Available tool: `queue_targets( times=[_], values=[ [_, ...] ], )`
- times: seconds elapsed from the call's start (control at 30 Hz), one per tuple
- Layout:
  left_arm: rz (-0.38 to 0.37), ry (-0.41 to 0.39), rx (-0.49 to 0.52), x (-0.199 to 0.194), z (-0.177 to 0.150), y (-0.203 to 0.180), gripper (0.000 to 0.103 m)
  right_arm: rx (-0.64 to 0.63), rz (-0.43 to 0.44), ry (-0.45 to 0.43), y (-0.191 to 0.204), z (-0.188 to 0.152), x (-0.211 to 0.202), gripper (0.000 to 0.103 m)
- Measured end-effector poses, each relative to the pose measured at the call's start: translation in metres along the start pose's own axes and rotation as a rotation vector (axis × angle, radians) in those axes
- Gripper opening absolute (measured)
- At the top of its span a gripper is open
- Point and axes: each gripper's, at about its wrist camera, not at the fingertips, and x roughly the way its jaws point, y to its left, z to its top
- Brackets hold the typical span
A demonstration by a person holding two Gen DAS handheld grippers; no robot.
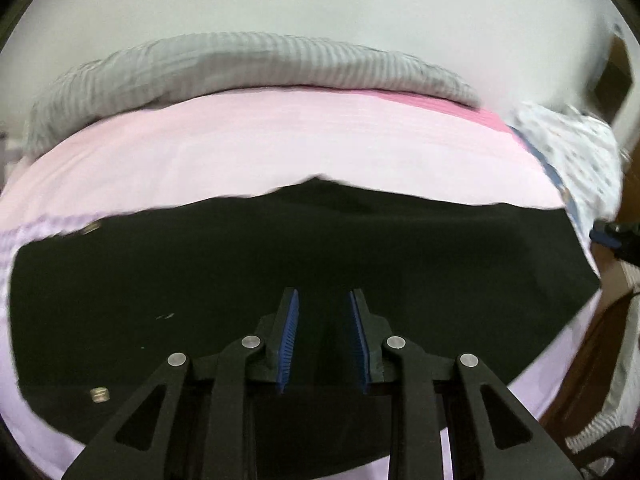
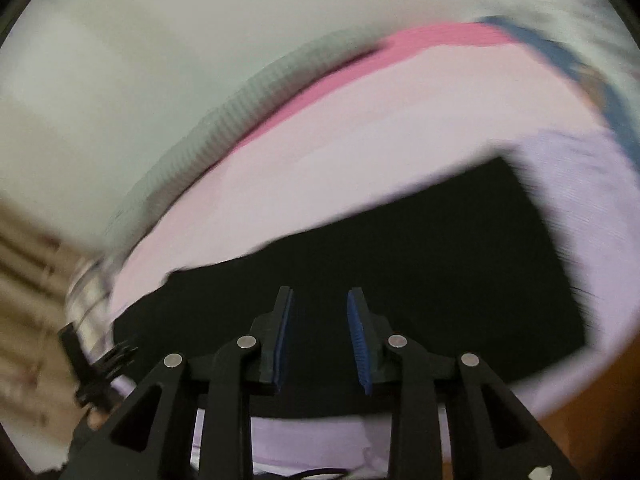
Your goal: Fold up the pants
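Under both tools, L (image 1: 323,300) & R (image 2: 320,300), black pants (image 1: 280,264) lie flat; jaws parted, empty

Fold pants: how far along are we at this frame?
Done, apparently: the black fabric pants lie flat on the pink bed sheet as a roughly rectangular panel, so at least one fold looks made. In hand: nothing; the left gripper and right gripper hover open above the cloth. Left: whether another fold is still needed cannot be told.

Bed with pink sheet (image 1: 280,140); grey striped bedding (image 1: 260,64) bunched along its 12 o'clock edge. Pale bare wall (image 1: 320,0) behind. Brown furniture (image 1: 612,76) at 2 o'clock, possibly wooden.
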Motion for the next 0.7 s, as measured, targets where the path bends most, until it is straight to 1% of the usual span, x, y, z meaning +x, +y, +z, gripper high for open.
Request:
queue_targets(
  times=[0.07,0.1,0.23,0.27,0.33,0.4,0.43,0.53,0.63,0.67,0.7],
  values=[
    [0.032,0.0,-0.019,-0.002,-0.006,0.015,0.027,-0.068,0.09,0.079,0.041,0.013,0.04,0.027],
    [0.045,0.001,-0.038,-0.004,-0.011,0.026,0.027,-0.1,0.117,0.107,0.057,0.017,0.055,0.027],
    [0.073,0.021,-0.101,-0.007,-0.028,0.057,0.027,-0.248,0.173,0.246,0.128,0.026,0.127,0.027],
    [0.07,0.025,-0.118,-0.007,-0.031,0.064,0.027,-0.275,0.187,0.283,0.143,0.027,0.144,0.027],
    [0.04,0.016,-0.148,-0.012,-0.039,0.073,0.027,-0.313,0.215,0.35,0.17,0.028,0.179,0.028],
    [0.027,0.009,-0.177,-0.015,-0.049,0.078,0.027,-0.336,0.22,0.397,0.193,0.024,0.205,0.032],
    [0.017,0.007,-0.194,-0.016,-0.052,0.082,0.027,-0.348,0.219,0.414,0.201,0.024,0.218,0.036],
    [-0.018,0.004,-0.223,-0.019,-0.057,0.087,0.027,-0.355,0.206,0.45,0.212,0.025,0.245,0.038],
    [-0.029,0.004,-0.225,-0.021,-0.061,0.088,0.027,-0.352,0.217,0.501,0.218,0.025,0.265,0.038],
    [-0.029,0.003,-0.22,-0.022,-0.063,0.086,0.027,-0.359,0.22,0.508,0.22,0.024,0.268,0.036],
    [-0.025,0.004,-0.206,-0.021,-0.062,0.085,0.027,-0.375,0.222,0.515,0.223,0.022,0.27,0.033]
  ],
)
